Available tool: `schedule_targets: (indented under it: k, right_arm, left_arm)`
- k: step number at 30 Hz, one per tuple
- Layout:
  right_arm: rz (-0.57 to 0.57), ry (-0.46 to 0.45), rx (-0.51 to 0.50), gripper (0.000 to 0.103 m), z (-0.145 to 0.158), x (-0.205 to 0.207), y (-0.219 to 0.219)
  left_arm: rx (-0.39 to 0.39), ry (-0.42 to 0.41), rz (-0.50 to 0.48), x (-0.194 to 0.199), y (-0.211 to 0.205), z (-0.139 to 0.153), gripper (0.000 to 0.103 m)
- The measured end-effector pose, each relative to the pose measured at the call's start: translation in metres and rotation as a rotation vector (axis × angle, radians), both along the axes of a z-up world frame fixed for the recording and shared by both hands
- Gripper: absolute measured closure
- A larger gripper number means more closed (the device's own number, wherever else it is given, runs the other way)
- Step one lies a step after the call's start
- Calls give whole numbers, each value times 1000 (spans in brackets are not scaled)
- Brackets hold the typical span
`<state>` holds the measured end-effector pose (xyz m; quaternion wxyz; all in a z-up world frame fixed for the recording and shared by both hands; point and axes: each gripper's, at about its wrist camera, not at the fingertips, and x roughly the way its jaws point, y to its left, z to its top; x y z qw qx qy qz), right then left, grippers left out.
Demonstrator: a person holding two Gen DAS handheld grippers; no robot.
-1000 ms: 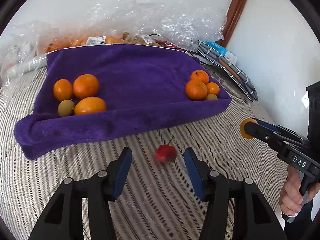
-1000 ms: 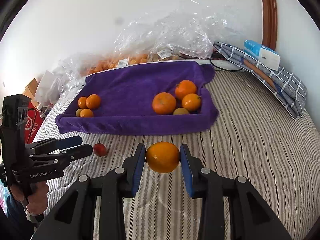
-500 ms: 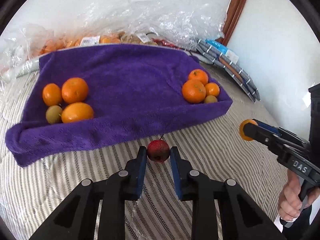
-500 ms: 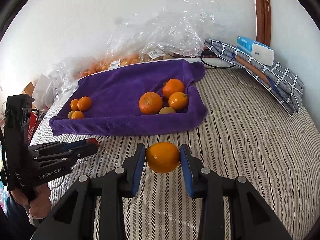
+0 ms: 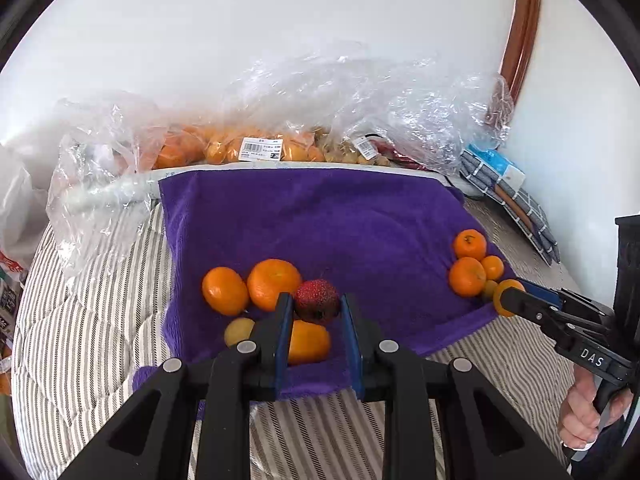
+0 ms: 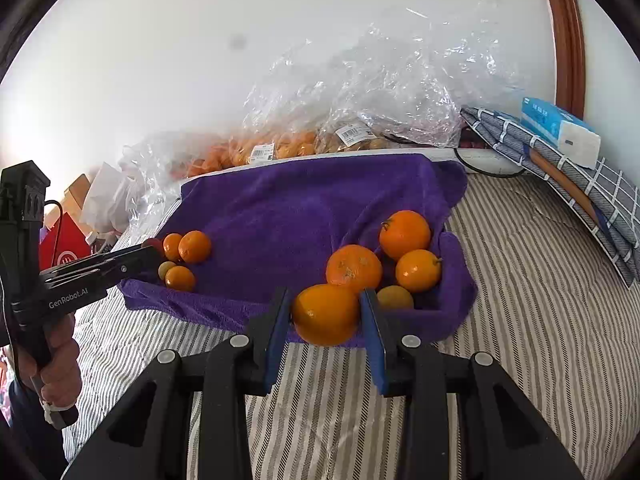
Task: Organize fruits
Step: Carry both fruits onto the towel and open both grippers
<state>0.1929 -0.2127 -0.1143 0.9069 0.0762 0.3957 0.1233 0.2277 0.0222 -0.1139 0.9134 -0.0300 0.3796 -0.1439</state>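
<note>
Red fruit (image 5: pixel 317 299): small, bumpy-skinned, pinched between the pads of the left gripper (image 5: pixel 314 312); held over the left cluster on the purple towel (image 5: pixel 320 220), apparently to join that group.
Left cluster (image 5: pixel 256 292): two oranges, an elongated orange fruit partly behind the left finger, and one small yellow-green fruit, lying close together near the towel's front edge.
Orange (image 6: pixel 326 314): clamped squarely in the right gripper (image 6: pixel 326 320), poised at the towel's front hem just before the right cluster; a wide grip across the middle suits a round fruit that could roll.
Right cluster (image 6: pixel 384 256): three oranges and a small yellowish fruit nested in the towel's raised corner fold, which keeps them from rolling off.
Purple towel: spread on the striped bedcover (image 6: pixel 520 280), edges bunched up as a shallow rim.
Plastic bags (image 5: pixel 280 120): crumpled, with more fruit and price labels, behind the towel against the wall.
Stage, judged: both fruits carried to their piles, release not yet made.
</note>
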Motion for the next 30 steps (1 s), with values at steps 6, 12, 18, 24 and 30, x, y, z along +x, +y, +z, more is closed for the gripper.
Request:
schedule_targets:
  k: [6,12,18,24,30]
  right_arm:
    - [0,4,12,68,-10,18,7]
    - [12,7,-1,68,-15,24,14]
    - [5,14,-12,67,-13,23,15]
    - [-64,17,-46,61,11,10,10]
    - [-156,-9,-120,52,55,-33,0]
  left_arm:
    - [-36,24,20,13,6,-11,80]
    - [-35,32,7,17,0,-18,80]
    - [-7,32,26,16,-1,-19,79]
    - [45,25,93,1,5,-4,64]
    - [39,-21,152,-48,11,29,48]
